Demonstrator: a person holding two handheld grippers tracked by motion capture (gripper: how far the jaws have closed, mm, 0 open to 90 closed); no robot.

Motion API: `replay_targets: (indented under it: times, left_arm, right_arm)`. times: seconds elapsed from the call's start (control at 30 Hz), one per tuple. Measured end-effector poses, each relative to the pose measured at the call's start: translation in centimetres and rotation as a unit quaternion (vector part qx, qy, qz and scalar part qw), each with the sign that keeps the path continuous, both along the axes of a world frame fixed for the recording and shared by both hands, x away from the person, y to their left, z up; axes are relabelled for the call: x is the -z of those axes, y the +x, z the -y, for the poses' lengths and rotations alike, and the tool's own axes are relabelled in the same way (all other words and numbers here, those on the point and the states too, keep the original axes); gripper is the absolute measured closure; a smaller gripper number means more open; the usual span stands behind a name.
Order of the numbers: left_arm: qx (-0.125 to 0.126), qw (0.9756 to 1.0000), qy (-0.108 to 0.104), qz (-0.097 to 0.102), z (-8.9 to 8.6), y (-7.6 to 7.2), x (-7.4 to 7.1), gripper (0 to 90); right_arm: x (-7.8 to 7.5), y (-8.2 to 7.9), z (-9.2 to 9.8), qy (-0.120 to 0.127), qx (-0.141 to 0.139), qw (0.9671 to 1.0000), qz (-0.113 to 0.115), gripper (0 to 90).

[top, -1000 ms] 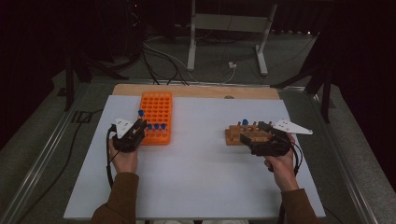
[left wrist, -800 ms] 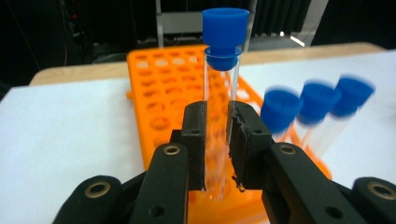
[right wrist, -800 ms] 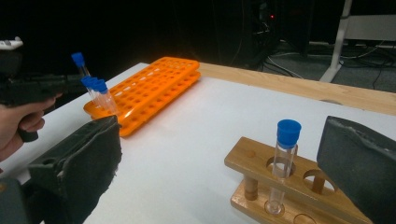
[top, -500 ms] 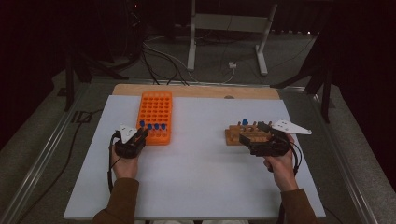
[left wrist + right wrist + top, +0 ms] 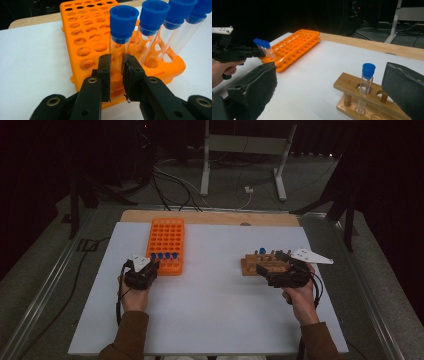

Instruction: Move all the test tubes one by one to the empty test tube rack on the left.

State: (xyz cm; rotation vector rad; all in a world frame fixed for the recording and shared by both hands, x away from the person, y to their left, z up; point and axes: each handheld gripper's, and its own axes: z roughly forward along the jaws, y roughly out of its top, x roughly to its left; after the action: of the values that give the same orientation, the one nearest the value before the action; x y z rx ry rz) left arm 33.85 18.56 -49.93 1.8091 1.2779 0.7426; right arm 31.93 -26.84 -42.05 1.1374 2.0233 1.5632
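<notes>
An orange tube rack [image 5: 166, 240] [image 5: 82, 37] lies left of centre on the white table [image 5: 215, 310], with a row of blue-capped clear tubes [image 5: 164, 255] at its near end. My left gripper [image 5: 153, 266] [image 5: 116, 58] is shut on the glass of the end tube [image 5: 119, 37], which leans in its hole. At the right stands a wooden rack [image 5: 252, 264] [image 5: 352, 87] holding one blue-capped tube [image 5: 367, 77]. My right gripper [image 5: 262, 268] [image 5: 329, 68] hovers beside it, jaws wide open and nothing between them. The right gripper view also shows the left gripper [image 5: 259, 52] at the orange rack [image 5: 294, 46].
A bare wooden strip [image 5: 210, 217] runs along the table's far edge. Behind it, on the dark floor, are a metal stand [image 5: 242, 150] and loose cables [image 5: 175, 180]. Metal rails [image 5: 50, 285] border the table's sides.
My left hand has drawn back a little toward the table's near edge, still at the orange rack's near row. The right hand has kept still.
</notes>
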Motion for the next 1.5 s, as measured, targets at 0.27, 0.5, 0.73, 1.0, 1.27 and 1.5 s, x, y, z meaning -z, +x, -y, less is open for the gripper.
replay_targets:
  times: [0.27,0.5,0.73,1.0,1.27,1.5]
  left_arm:
    - [0.002,1.0,-0.009,0.0,-0.1,-0.7,-0.7,66.9]
    - [0.019,0.9975,-0.061,0.029,-0.3,-2.5,-2.7,43.7]
    - [0.05,0.9933,-0.096,0.042,0.0,-4.1,-4.3,16.9]
    - [0.07,0.9907,-0.106,0.048,0.4,-4.7,-4.7,0.8]
    - [0.094,0.9886,-0.107,0.049,1.4,-4.9,-5.2,0.8]
    - [0.095,0.9879,-0.112,0.049,1.6,-5.1,-5.6,0.8]
  right_arm:
    - [0.0,0.0,0.0,0.0,0.0,1.0,-0.001,0.0]
    - [0.0,0.0,0.0,0.0,0.002,1.0,-0.001,0.0]
    - [0.0,0.0,0.1,0.001,0.005,1.0,0.001,0.0]
    - [-0.4,-0.2,0.0,0.002,0.012,0.9999,0.009,0.0]
    - [-1.5,0.2,0.3,-0.008,0.023,0.9995,0.02,0.0]
    - [-0.6,2.1,-0.1,-0.011,0.032,0.9994,0.001,0.0]
